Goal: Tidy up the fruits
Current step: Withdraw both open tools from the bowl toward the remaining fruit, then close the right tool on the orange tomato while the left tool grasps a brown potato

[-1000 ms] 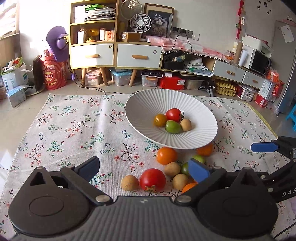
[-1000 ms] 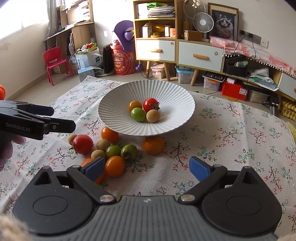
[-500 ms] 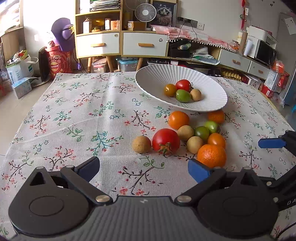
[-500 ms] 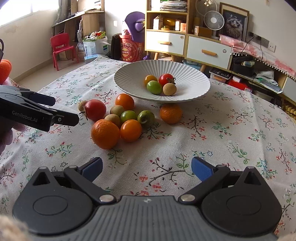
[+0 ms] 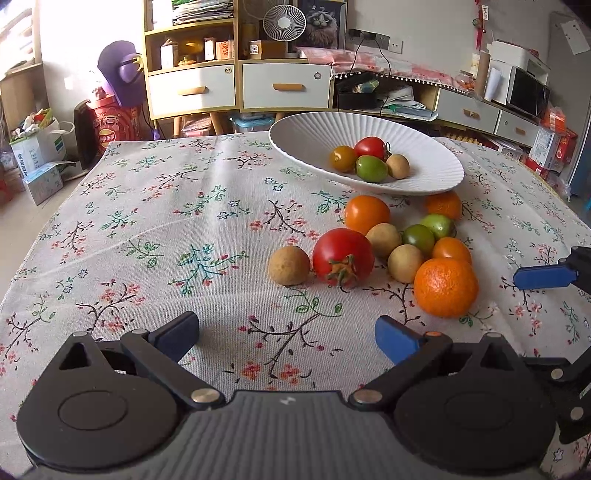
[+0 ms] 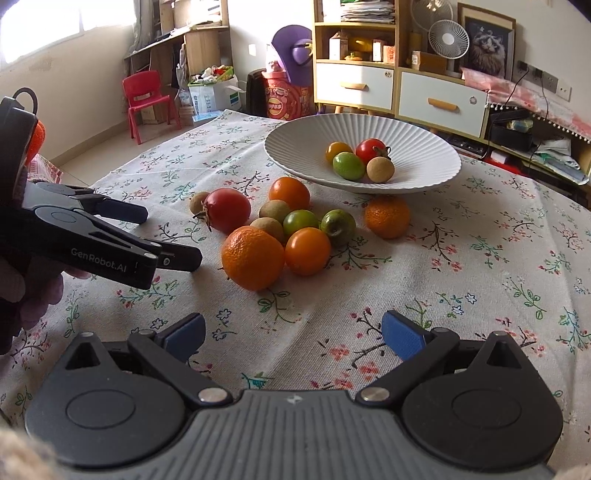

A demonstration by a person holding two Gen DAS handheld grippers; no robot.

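Note:
A white ribbed bowl (image 5: 295, 129) (image 6: 424, 133) holds a red tomato, a yellow one, a green one and a tan fruit. In front of it lies a cluster of loose fruits: a red tomato (image 5: 342, 256) (image 6: 226, 209), a large orange (image 5: 445, 286) (image 6: 252, 257), a tan round fruit (image 5: 289, 265), plus orange, green and tan ones. My left gripper (image 5: 286, 336) is open and empty, short of the tomato. My right gripper (image 6: 293, 334) is open and empty, short of the orange. The left gripper (image 6: 168, 236) shows in the right wrist view, held by a hand.
A floral tablecloth (image 5: 166, 221) covers the table. Behind stand shelves with drawers (image 5: 236, 85), a fan (image 5: 284, 20), a red chair (image 6: 146, 96) and boxes on the floor. The cloth to the left of the fruits is bare.
Both grippers have dropped lower and come closer to the loose fruits, which now look larger. Both stay open and empty. No fruit has moved.

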